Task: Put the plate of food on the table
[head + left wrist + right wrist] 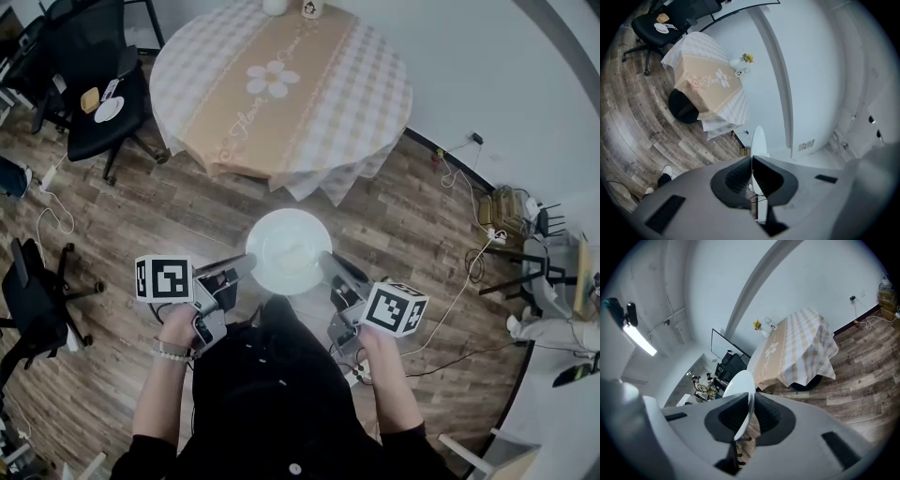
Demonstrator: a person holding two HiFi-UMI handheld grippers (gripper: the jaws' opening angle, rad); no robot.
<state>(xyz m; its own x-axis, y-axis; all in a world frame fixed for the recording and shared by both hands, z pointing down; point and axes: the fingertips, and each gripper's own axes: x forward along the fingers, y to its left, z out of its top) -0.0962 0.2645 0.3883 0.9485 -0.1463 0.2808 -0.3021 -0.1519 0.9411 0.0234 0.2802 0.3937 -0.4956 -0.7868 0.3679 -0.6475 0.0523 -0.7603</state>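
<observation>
A white plate (pixel 288 249) with pale food on it hangs level over the wooden floor, a short way in front of the round table (pixel 281 84). My left gripper (pixel 246 266) is shut on the plate's left rim and my right gripper (pixel 326 262) is shut on its right rim. In the left gripper view the plate (pixel 758 143) shows edge-on between the jaws of the left gripper (pixel 752 176). In the right gripper view the plate (pixel 739 386) runs edge-on through the right gripper (pixel 749 414). The table carries a checked cloth with a beige flower runner.
A black office chair (pixel 98 94) with a small plate on its seat stands left of the table. Another black chair (pixel 37 295) is at the far left. Cables and a power strip (pixel 492 234) lie on the floor at the right, by the white wall. Small white items (pixel 292 7) stand at the table's far edge.
</observation>
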